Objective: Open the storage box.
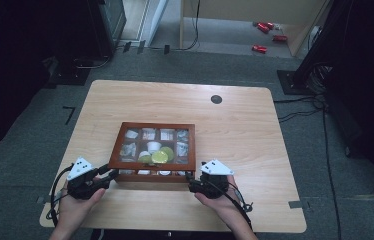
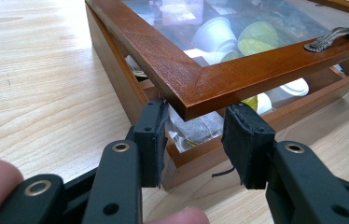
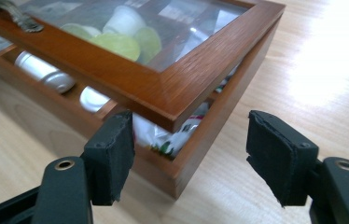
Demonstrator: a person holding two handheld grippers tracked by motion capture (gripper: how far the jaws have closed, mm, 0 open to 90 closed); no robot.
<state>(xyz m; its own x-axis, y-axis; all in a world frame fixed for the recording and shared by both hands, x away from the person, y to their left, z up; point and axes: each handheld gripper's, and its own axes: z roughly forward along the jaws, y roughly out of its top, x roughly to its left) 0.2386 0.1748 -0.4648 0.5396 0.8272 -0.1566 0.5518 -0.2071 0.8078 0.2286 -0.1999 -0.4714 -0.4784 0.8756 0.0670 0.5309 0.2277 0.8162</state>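
grey carpet surrounds a light wood worktop (image 1: 235,125); red cans (image 1: 266,35) lie on the floor beyond. wooden box (image 1: 153,150) with glass lid (image 2: 238,70), near front edge, lid raised slightly. contents: pods and packets, mostly blurred behind glass. left hand-held gripper (image 2: 193,140): jaws moderately apart, straddling the lid's near-left corner; contact unclear. right hand-held gripper (image 3: 189,156): jaws wide, flanking the near-right corner, gripping nothing.
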